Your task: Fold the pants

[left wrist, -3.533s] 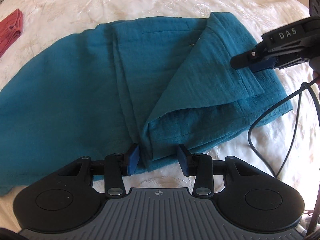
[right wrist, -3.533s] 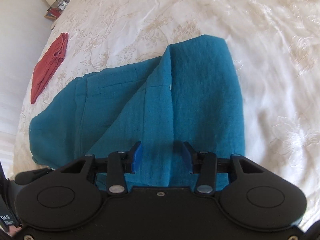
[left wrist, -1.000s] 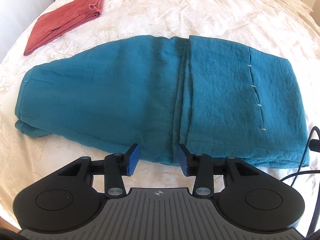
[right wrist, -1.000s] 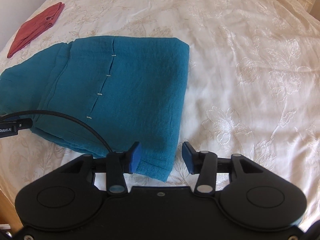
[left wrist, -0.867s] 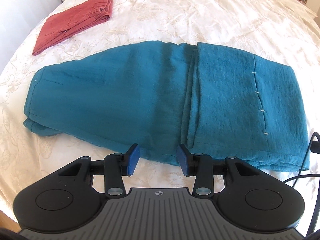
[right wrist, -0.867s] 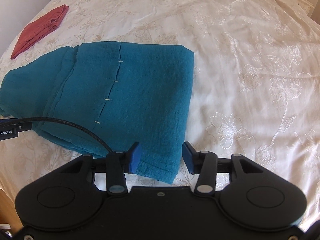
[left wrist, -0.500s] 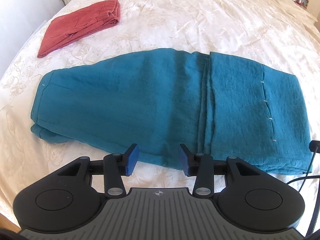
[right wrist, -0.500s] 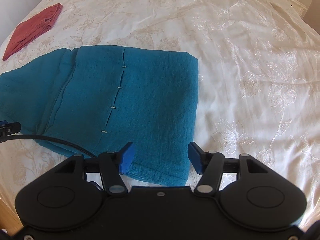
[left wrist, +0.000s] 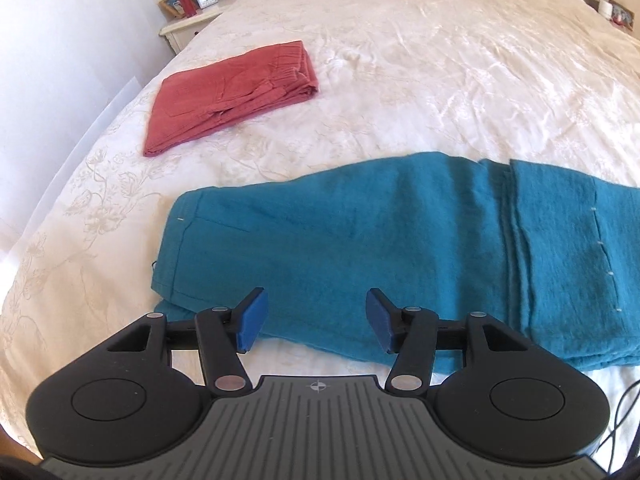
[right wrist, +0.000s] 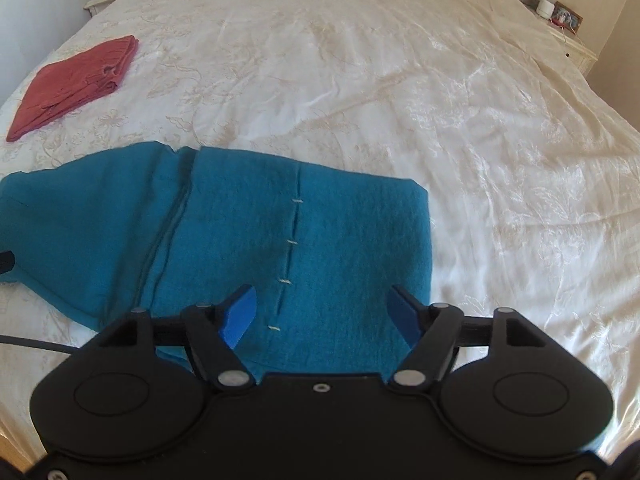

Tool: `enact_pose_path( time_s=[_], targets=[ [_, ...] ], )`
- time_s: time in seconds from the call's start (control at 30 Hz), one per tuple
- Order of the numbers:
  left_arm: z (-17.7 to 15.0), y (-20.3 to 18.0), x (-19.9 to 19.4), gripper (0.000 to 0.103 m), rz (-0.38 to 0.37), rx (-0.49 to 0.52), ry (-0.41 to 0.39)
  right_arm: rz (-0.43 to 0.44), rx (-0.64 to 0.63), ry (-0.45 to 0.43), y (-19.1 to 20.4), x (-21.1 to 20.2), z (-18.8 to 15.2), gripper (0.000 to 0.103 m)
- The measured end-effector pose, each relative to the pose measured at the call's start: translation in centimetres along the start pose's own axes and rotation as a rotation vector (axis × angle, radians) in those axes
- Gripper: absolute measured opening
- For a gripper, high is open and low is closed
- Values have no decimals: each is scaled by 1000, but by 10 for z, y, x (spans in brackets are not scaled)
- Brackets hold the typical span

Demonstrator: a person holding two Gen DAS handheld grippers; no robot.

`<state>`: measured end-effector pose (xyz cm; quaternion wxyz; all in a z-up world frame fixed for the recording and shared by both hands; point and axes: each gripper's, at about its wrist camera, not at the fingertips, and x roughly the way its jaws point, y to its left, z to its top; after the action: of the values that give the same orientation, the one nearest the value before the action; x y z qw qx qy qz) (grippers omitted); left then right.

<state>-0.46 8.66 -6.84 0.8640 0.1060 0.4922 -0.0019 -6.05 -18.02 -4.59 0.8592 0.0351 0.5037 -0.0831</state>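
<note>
Teal pants [left wrist: 380, 248] lie flat across the cream bedspread [left wrist: 440, 80], one end folded over on the right with a seam of white stitches. My left gripper [left wrist: 316, 320] hovers above their near edge, toward the left end; its jaws are opening and nothing is between them. In the right wrist view the folded right end of the pants [right wrist: 248, 240] fills the lower middle. My right gripper [right wrist: 320, 316] hangs above that folded part, jaws opening wide, holding nothing.
Folded red pants [left wrist: 228, 92] lie at the far left of the bed, also seen as red pants [right wrist: 72, 84]. A nightstand [left wrist: 188, 28] with a clock stands at the back left, another nightstand [right wrist: 568, 40] at the back right. A black cable [right wrist: 36, 344] trails at lower left.
Both grippers have pulled back and up from the pants, and both sets of jaws have spread wider. More of the bed and the red pants has come into view.
</note>
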Motion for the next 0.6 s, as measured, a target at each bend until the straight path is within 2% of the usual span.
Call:
enact_pose_path(
  time_s=[0.07, 0.17, 0.23, 0.3, 0.4, 0.6],
  targets=[
    [6, 21, 4, 53, -32, -30, 8, 10, -21, -35, 17, -3, 9, 71],
    [13, 44, 12, 53, -34, -49, 3, 94, -23, -58, 39, 0, 23, 66],
    [18, 55, 21, 52, -32, -47, 10, 159, -21, -45, 52, 7, 31, 47],
    [24, 60, 30, 52, -44, -39, 13, 194, -37, -34, 67, 17, 40, 41],
    [37, 58, 47, 52, -89, -11, 24, 166, -81, -66, 89, 29, 54, 41],
    [74, 22, 76, 53, -187, 77, 1, 206, -85, -48, 94, 66, 89, 41]
  ],
)
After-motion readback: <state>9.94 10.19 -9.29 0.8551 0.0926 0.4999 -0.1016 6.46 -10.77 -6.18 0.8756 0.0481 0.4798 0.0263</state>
